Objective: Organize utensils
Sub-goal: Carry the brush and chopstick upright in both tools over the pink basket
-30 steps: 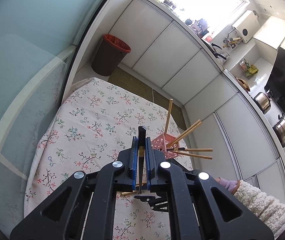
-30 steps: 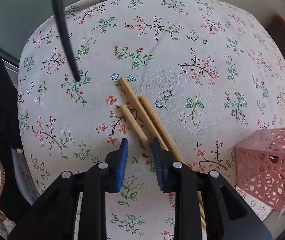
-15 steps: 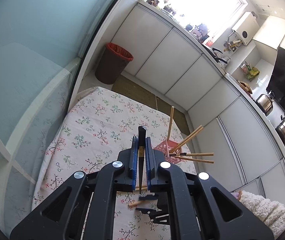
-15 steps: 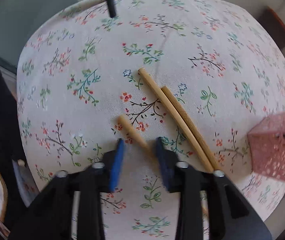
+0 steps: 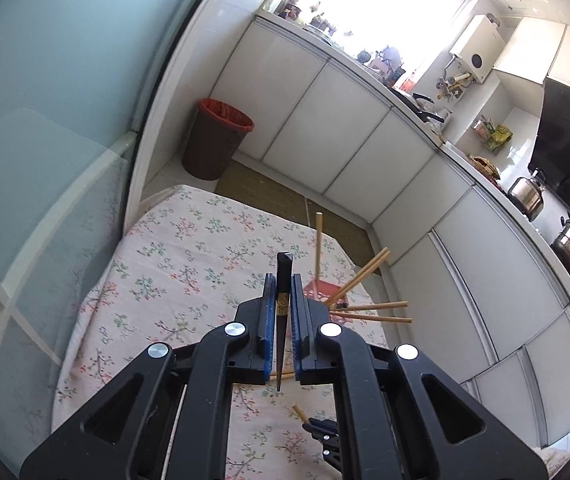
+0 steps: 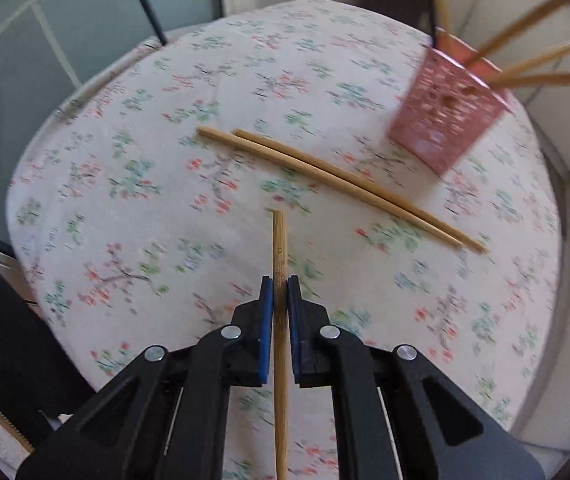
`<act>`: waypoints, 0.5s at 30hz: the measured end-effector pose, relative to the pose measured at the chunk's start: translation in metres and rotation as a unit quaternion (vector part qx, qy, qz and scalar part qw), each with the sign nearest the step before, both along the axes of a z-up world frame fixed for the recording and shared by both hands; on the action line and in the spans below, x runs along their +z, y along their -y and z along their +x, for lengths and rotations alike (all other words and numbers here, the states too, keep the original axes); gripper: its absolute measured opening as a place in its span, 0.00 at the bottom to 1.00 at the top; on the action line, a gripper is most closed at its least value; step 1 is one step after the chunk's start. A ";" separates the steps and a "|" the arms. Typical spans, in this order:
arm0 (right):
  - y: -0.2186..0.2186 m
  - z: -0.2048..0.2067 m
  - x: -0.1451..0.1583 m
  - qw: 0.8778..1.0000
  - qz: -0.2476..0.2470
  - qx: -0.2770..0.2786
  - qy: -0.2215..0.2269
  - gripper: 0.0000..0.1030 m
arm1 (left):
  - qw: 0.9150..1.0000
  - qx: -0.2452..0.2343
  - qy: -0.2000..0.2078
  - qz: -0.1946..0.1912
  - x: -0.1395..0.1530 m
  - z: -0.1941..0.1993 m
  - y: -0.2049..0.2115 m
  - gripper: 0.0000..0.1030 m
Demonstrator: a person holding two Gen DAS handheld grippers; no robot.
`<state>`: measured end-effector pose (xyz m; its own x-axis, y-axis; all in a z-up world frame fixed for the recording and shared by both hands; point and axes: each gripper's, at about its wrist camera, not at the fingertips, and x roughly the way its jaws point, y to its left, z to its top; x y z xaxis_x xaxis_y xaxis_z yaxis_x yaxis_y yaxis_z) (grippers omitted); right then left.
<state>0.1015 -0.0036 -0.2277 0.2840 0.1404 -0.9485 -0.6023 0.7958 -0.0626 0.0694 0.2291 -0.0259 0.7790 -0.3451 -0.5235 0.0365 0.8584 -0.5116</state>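
My left gripper [image 5: 283,280] is shut on a black chopstick [image 5: 283,266] and holds it high above the floral table. My right gripper [image 6: 280,280] is shut on a bamboo chopstick [image 6: 279,240], lifted off the cloth. Two more bamboo chopsticks [image 6: 325,174] lie side by side on the table ahead of it. The pink perforated holder [image 6: 445,108] stands at the far right with several bamboo chopsticks and a black one leaning out. The holder [image 5: 321,290] also shows in the left wrist view, just right of my left fingers.
The round table has a floral cloth [image 6: 145,160] and a glass wall on its left. White kitchen cabinets [image 5: 345,128] and a brown bin with a red liner [image 5: 217,140] stand beyond the table. A dark jacket [image 6: 1,320] is at the near left.
My right gripper has shut on the short-lying bamboo chopstick and lifted it, swinging toward the holder. My left gripper has risen higher with the black chopstick.
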 end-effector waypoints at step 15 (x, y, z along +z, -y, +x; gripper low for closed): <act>0.083 -0.030 0.167 0.937 0.206 -0.166 0.226 0.07 | 0.997 -0.054 0.035 0.037 0.029 -0.006 0.059 0.06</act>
<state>0.0711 -0.0870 -0.0606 0.7374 0.3010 -0.6047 -0.3033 0.9474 0.1018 0.0635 0.1696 0.0027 0.7749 -0.3911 -0.4965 0.1636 0.8829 -0.4401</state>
